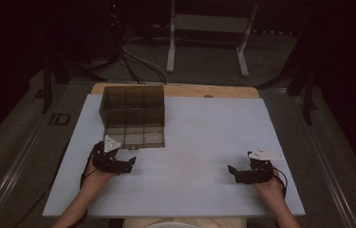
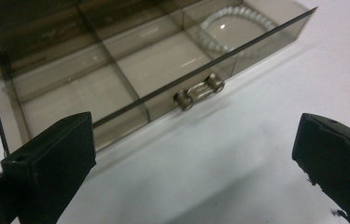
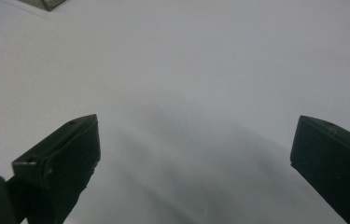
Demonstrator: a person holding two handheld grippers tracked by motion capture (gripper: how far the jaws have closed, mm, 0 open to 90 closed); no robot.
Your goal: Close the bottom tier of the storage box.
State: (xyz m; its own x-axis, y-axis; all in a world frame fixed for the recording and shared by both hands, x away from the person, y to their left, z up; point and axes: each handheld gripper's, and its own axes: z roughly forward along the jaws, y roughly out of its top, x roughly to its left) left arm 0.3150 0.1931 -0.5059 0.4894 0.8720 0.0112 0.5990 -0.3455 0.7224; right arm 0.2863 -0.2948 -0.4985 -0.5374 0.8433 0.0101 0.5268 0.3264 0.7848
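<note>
A smoky transparent organiser box [image 1: 133,116] with its lid raised stands on the white table [image 1: 204,123] at the left rear. Dividers split it into several compartments. In the left gripper view the box [image 2: 130,60] has a metal latch [image 2: 199,90] on its front wall and a ring of clear beads [image 2: 235,25] lying in one front corner compartment. My left gripper [image 1: 130,164] is open just in front of the box, its jaws wide apart with nothing between them. My right gripper [image 1: 235,173] is open over bare table at the front right, and a corner of the box [image 3: 44,3] shows at that view's top edge.
The table's wooden rear edge [image 1: 185,89] lies behind the box. Beyond it, on a dark floor, are cables [image 1: 133,61] and a white metal stand [image 1: 209,33]. A person's forearms [image 1: 78,209] come in from the front edge.
</note>
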